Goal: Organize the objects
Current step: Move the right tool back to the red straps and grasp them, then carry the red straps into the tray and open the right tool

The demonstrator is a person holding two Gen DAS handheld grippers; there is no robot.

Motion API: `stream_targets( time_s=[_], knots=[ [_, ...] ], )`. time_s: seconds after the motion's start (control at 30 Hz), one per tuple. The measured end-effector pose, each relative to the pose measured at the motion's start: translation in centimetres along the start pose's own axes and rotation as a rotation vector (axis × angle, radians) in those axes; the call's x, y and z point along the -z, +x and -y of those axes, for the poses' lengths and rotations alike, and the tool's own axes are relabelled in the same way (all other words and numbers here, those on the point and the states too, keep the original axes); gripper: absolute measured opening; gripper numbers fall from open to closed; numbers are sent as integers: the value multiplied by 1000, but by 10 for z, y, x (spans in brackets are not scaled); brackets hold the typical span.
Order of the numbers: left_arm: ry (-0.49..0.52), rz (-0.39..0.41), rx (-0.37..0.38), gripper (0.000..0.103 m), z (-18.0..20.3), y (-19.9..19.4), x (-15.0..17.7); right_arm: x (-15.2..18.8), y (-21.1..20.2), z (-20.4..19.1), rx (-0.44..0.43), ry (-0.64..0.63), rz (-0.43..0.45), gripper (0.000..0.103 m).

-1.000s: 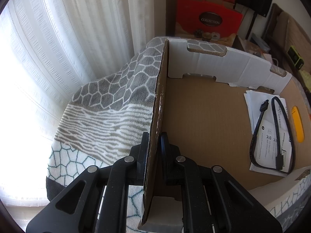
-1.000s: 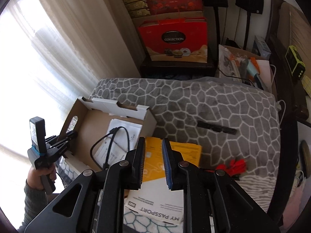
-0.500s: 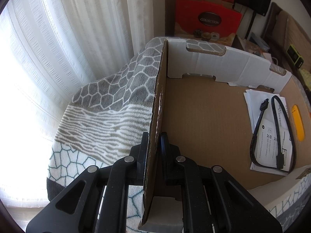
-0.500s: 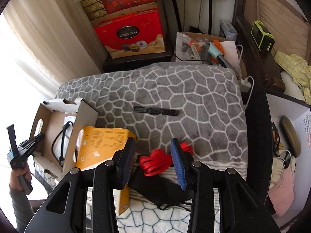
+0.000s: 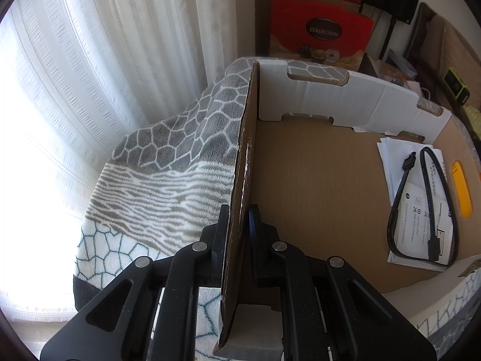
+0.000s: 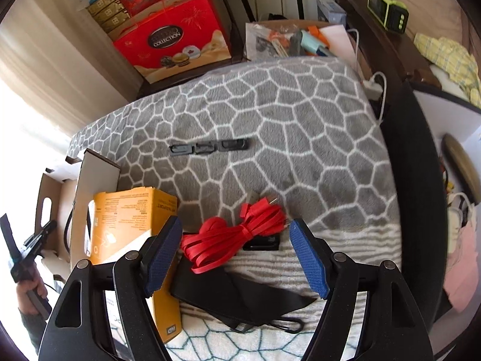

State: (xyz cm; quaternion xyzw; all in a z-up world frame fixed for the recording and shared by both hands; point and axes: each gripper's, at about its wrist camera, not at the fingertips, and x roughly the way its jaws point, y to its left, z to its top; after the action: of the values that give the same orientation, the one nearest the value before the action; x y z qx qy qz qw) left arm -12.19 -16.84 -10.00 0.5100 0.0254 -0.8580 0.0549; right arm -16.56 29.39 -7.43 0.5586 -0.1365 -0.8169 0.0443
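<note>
Clamping the cardboard box (image 5: 315,186) wall, left gripper (image 5: 239,219) is holding; right gripper (image 6: 234,234) is hovering wide-open around red cable (image 6: 237,237).

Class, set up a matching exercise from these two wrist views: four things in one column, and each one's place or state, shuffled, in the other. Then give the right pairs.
Things
1. black cable
2. red flat cable
3. left hand-held gripper
4. yellow box

Places or states
A. clamped on the cardboard box wall
B. bundled on the blanket, between the open right hand-held gripper fingers
C. looped on the white leaflets inside the cardboard box
D. just outside the cardboard box, on the blanket

Pairs: 1-C, 2-B, 3-A, 4-D
</note>
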Motion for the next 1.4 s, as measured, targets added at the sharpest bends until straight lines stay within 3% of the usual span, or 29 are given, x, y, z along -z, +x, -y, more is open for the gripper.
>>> stream_targets(
  time_s=[0.2, 0.33, 0.53, 0.63, 1.03, 1.23, 1.4],
  knots=[
    [0, 0, 0, 10, 0, 0, 0, 2, 13, 6, -62, 102, -32, 75],
    [-3, -2, 2, 10, -2, 1, 0, 1, 13, 3, -13, 65, -14, 60],
    [-1, -5, 0, 10, -3, 2, -1, 0, 10, -2, -17, 28, 8, 37],
    [-5, -7, 2, 10, -3, 3, -1, -1, 6, -12, 16, -34, 35, 36],
    [-6, -7, 2, 10, -3, 2, -1, -8, -34, -32, -56, -56, 114, 35],
    [-6, -7, 2, 10, -2, 2, -1, -5, -58, -80, -123, -157, 146, 35],
    [-7, -8, 4, 10, -2, 2, -1, 7, -51, -132, -195, -257, 111, 36]
  ],
)
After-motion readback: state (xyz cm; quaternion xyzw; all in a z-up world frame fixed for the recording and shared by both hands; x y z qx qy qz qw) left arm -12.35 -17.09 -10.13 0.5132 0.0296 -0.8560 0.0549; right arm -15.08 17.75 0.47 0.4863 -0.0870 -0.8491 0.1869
